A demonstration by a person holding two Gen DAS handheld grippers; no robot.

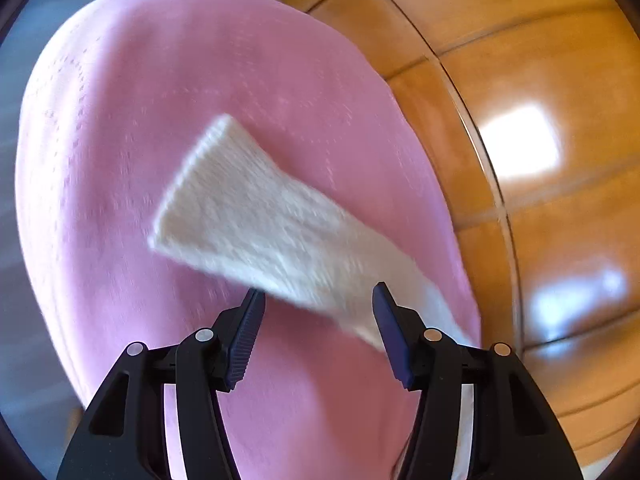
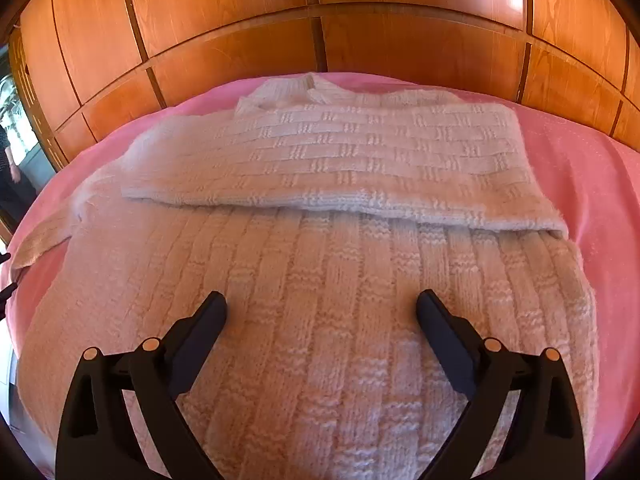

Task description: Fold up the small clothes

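Observation:
A cream knitted sweater point(image 2: 320, 288) lies on a pink blanket point(image 2: 580, 168). One side of it point(image 2: 340, 160) is folded over across the body. Its left sleeve point(image 2: 44, 236) stretches out to the left. My right gripper point(image 2: 321, 306) is open and empty just above the sweater's body. In the left wrist view, the sleeve point(image 1: 260, 216) lies flat on the pink blanket point(image 1: 140, 120), blurred by motion. My left gripper point(image 1: 318, 300) is open over the sleeve's near part, holding nothing.
A glossy orange-brown wooden wardrobe point(image 2: 320, 12) stands behind the blanket and shows at the right in the left wrist view point(image 1: 540, 160). The left gripper's tips point(image 2: 6, 276) show at the right wrist view's left edge.

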